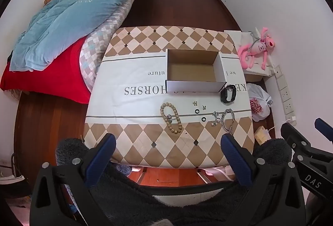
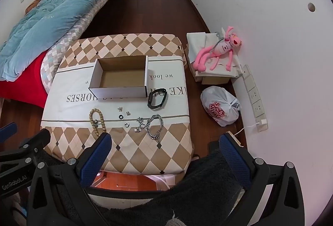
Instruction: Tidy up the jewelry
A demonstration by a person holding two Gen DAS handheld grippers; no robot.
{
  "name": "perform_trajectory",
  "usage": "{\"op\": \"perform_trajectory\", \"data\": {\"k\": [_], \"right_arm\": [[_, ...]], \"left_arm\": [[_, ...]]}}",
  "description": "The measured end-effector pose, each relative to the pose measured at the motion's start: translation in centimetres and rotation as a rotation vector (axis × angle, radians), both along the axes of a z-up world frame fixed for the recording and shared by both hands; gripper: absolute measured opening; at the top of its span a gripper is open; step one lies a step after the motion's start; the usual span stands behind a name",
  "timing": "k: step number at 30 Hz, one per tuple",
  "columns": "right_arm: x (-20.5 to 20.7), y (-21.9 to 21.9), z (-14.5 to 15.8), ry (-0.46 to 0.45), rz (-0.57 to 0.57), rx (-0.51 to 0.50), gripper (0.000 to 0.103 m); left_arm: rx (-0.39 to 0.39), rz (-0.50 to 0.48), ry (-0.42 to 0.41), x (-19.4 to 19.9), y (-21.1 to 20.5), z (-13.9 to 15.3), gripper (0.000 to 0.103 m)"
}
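Note:
An open cardboard box [image 1: 195, 82] [image 2: 118, 91] stands empty on a table [image 1: 145, 147] [image 2: 145, 153] with a checkered cloth. In front of it lie a wooden bead bracelet [image 1: 171, 117] [image 2: 97, 119], a silver chain bracelet [image 1: 228, 121] [image 2: 155, 127], a black wristband [image 1: 228, 94] [image 2: 157, 98], two black rings [image 1: 197, 111] [image 2: 121, 116] and small silver pieces [image 1: 215, 118] [image 2: 140, 124]. My left gripper [image 1: 168, 142] is open and empty above the table's near edge. My right gripper [image 2: 165, 143] is open and empty, over the near right corner.
A bed with a blue duvet [image 1: 68, 18] [image 2: 52, 18] stands left of the table. A pink plush toy [image 1: 257, 49] [image 2: 218, 50] lies on a low box at the right, with a white plastic bag [image 1: 259, 104] [image 2: 221, 108] and a power strip [image 2: 255, 97] by the wall.

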State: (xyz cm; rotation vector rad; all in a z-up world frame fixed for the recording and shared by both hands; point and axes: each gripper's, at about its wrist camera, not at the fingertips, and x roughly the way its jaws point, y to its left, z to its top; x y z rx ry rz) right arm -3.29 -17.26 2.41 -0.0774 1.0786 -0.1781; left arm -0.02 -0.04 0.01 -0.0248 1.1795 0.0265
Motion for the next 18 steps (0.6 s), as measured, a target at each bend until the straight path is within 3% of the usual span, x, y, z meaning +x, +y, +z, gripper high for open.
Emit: {"op": "perform_trajectory", "data": {"k": [18], "right_arm": [[0.3,0.2,0.0,0.005,0.0,-0.009,0.103]], "left_arm": [[-0.011,0.003,-0.003,0.6,0.2,0.9,0.103]]}}
